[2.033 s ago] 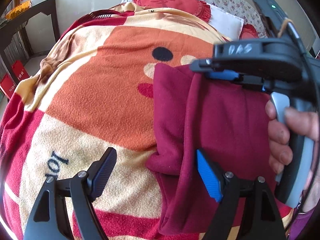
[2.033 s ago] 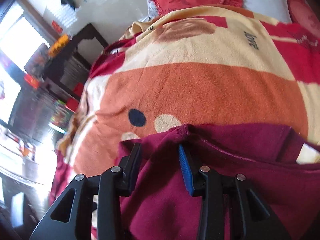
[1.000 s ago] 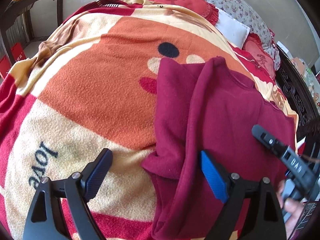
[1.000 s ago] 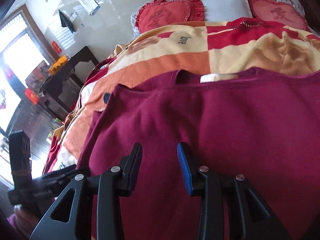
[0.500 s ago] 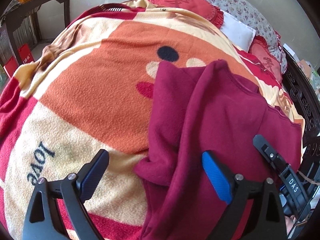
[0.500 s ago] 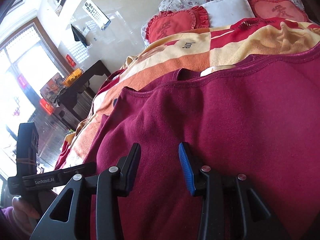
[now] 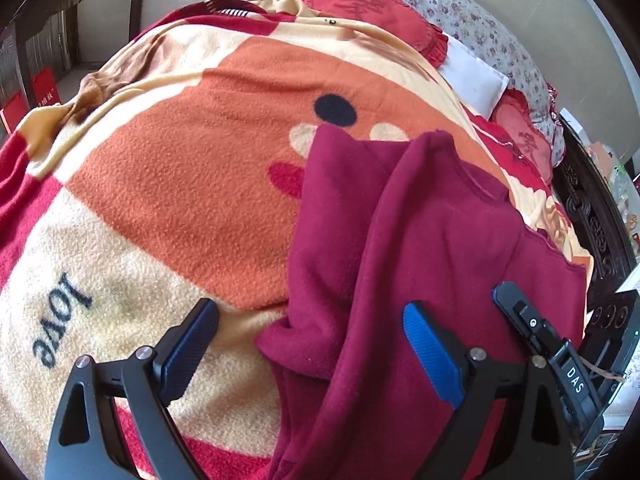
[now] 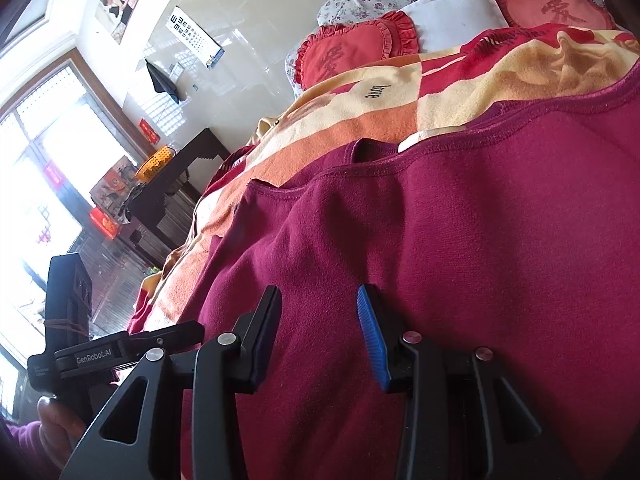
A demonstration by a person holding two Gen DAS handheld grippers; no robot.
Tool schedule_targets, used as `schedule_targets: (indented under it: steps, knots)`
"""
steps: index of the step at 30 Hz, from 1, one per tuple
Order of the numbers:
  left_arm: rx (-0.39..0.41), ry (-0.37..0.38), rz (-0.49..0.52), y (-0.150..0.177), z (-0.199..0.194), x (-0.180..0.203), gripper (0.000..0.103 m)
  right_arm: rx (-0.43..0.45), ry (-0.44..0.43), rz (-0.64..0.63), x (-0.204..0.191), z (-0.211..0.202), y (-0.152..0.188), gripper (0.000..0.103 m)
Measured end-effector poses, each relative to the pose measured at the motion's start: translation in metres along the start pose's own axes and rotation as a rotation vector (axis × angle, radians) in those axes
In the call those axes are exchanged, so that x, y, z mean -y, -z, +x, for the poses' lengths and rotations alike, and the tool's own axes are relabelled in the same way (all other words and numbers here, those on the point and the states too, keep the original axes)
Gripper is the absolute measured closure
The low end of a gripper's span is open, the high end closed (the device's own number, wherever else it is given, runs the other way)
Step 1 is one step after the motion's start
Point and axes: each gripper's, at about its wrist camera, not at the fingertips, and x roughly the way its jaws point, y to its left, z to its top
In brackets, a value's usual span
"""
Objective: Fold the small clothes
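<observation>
A dark red fleece top (image 7: 420,240) lies on the patterned blanket (image 7: 180,168) on the bed, its left side folded over into a long ridge. My left gripper (image 7: 312,336) is open, low over the garment's near left edge, with a bunched corner between the jaws, not pinched. My right gripper (image 8: 320,320) is open and empty just above the top's body (image 8: 480,240), with the neckline and white label beyond it. The right gripper also shows at the lower right of the left wrist view (image 7: 540,340). The left gripper shows at the lower left of the right wrist view (image 8: 120,348).
Red heart cushions (image 7: 360,4) and a white pillow (image 8: 452,16) lie at the head of the bed. A dark wooden table (image 8: 176,184) stands on the floor beside it. A carved dark bed frame (image 7: 592,216) runs along the right side.
The right gripper let go of the far collar and drew back to the garment's near side, low over it. The left gripper stayed open and shifted slightly over the near left edge.
</observation>
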Motion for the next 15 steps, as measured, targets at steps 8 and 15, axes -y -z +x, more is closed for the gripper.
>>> schedule_targets:
  steps: [8, 15]
  knots:
    - [0.027, 0.121, 0.017, -0.001, -0.005, 0.003, 0.058, 0.0, -0.001, 0.001, 0.002, -0.001, 0.001, 0.081]
    - [0.139, 0.186, 0.153, 0.007, -0.037, 0.031, 0.071, -0.147, -0.099, 0.147, -0.014, 0.0, -0.04, 0.073]
